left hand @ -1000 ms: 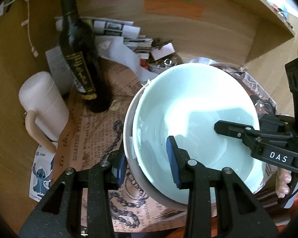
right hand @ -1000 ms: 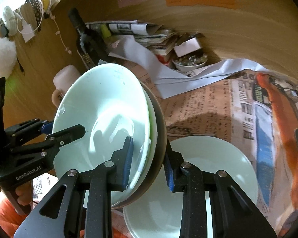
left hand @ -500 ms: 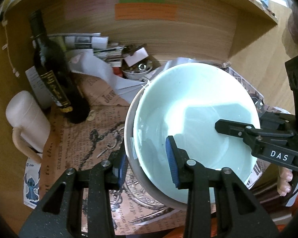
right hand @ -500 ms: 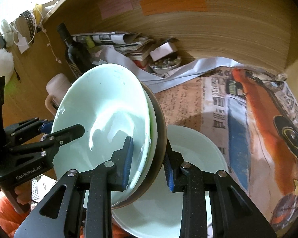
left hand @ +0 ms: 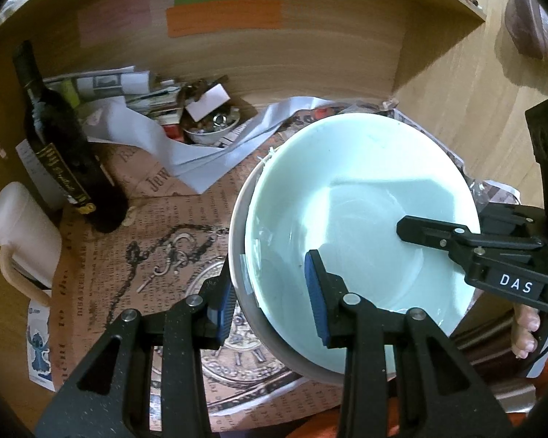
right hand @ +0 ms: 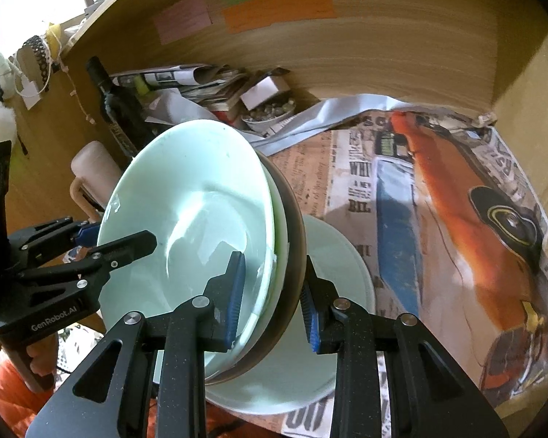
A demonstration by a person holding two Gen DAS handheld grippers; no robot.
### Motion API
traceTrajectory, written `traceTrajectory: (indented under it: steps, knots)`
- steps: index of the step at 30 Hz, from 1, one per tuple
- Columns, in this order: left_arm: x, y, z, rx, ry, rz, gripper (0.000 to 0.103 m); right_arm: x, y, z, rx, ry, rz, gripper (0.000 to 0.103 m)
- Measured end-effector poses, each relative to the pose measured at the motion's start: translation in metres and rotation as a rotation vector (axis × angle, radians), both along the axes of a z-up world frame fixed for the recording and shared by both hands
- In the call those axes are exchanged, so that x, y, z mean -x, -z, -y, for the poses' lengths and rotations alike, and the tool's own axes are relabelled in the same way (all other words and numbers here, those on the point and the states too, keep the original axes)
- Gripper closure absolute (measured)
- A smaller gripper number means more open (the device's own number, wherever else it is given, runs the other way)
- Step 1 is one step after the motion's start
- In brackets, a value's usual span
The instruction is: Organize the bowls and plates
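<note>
Wooden shelf [left hand: 310,58], lined with printed newspaper [right hand: 438,189]. Pale green plate [right hand: 332,255] flat on that paper, partly under raised stack. Stacked bowls [left hand: 361,197], mint one nested in grey-rimmed one, held tilted above paper between both tongs. Dark bottle [left hand: 60,146] upright at left, white mug [left hand: 22,226] just beside. Left gripper [left hand: 270,292] pinching stack's near-left rim, one pad inside, one outside. Right gripper [right hand: 272,292] clamped likewise on opposite rim. Small dish of oddments [left hand: 212,127] at back.
</note>
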State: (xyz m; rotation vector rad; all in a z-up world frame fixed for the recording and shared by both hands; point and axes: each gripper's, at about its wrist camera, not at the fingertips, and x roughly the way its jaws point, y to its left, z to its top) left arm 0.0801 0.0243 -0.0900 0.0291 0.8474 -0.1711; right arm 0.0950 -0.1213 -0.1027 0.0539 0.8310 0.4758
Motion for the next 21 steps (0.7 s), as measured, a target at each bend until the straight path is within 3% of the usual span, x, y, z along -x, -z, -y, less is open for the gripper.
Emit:
traceTrajectory:
  steps: [21]
  knots:
    - [-0.019, 0.027, 0.021, 0.016, 0.043, -0.096, 0.067, -0.011, 0.031, 0.022, -0.002, 0.041, -0.095, 0.077]
